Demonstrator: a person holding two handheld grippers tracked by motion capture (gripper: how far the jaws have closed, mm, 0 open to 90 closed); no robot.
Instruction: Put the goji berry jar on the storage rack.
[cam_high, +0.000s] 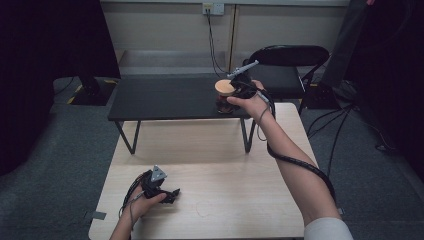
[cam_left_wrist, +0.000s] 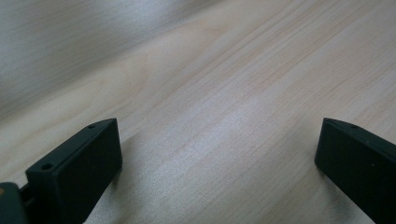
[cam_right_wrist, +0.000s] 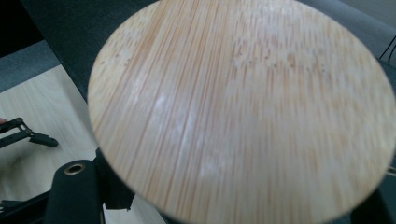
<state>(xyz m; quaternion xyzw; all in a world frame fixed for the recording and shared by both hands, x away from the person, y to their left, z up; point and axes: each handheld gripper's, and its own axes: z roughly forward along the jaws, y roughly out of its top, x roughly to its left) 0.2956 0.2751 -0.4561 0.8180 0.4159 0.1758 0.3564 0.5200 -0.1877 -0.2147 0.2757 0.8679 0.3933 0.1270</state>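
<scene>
Between our right gripper's (cam_high: 235, 89) fingers sits a round bamboo lid (cam_right_wrist: 243, 107), gripped at its rim, flat face up, above the black shelf (cam_high: 165, 97). Our left gripper (cam_high: 167, 195) rests wide open and empty on the desk (cam_high: 225, 165), far from the lid.

Round bamboo lid (cam_high: 224, 86): light tan disc with fine straight grain, flat face up and roughly level. It sat on top of a dark container (cam_high: 223, 106), mostly hidden, at the near right corner of the black bench (cam_high: 165, 97), around 1 o'clock from the middle of the wooden table (cam_high: 210, 165). In the right gripper view the lid (cam_right_wrist: 243, 109) was close up, slightly blurred, with its rim intact.
</scene>
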